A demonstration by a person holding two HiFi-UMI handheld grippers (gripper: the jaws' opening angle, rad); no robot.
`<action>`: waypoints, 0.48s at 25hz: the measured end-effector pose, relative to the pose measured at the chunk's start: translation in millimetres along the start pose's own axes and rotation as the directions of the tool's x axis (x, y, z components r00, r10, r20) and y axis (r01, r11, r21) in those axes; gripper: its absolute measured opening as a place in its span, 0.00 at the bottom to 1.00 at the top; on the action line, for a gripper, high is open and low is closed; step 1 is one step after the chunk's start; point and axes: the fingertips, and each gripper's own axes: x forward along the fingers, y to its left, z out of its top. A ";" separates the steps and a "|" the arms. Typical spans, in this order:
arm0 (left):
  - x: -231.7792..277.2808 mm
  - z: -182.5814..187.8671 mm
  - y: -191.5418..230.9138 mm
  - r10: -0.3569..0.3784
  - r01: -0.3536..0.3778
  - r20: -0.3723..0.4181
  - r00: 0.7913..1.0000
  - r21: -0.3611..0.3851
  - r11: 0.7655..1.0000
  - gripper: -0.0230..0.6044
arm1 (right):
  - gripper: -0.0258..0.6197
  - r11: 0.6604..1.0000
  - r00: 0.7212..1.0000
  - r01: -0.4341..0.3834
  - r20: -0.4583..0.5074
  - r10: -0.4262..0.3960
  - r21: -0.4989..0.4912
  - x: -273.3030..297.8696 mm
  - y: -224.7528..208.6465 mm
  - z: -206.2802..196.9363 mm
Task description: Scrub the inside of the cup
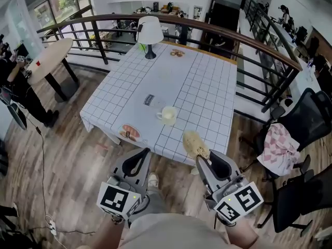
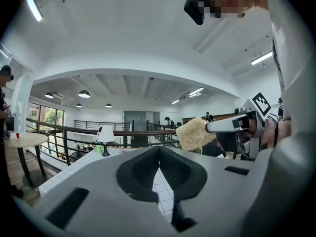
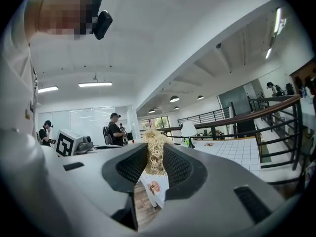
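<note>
Head view: the cup [image 1: 168, 115] stands upright on the checked tabletop [image 1: 207, 82], close to its near edge and well apart from both tongs. The right tongs [image 1: 201, 158] are clenched on a fibrous scrubber [image 1: 195, 144]; the left tongs [image 1: 142, 155] are closed on nothing. The cup is likely rigid, smooth and light, so it may slide or tip. Best pinched over the rim wall, beside the handle [image 1: 160, 115]. The scrubber looks soft and squashy.

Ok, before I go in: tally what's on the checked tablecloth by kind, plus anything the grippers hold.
White handled cup: 1
White-shaded table lamp: 1
Small dark rectangular packet: 1
Flat printed card at the near edge: 1
Small brown cluster, far end, too small to identify: 1
Tan fibrous scrubber, in the right gripper: 1
Total: 6 that I can make out
</note>
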 end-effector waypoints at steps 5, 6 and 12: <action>34.1 1.8 46.5 -0.029 0.029 -0.008 1.000 -0.017 0.999 0.06 | 0.19 0.999 0.999 0.039 -0.015 -0.039 -0.004 48.0 -16.5 8.5; 40.9 2.5 53.9 -0.042 0.042 -0.009 0.999 -0.019 0.999 0.06 | 0.19 0.999 0.999 0.049 -0.020 -0.049 -0.002 57.4 -19.4 9.7; 80.2 -1.9 97.5 -0.108 0.107 -0.016 0.994 -0.036 0.994 0.06 | 0.19 0.997 0.997 0.076 -0.031 -0.076 -0.005 116.9 -29.6 16.1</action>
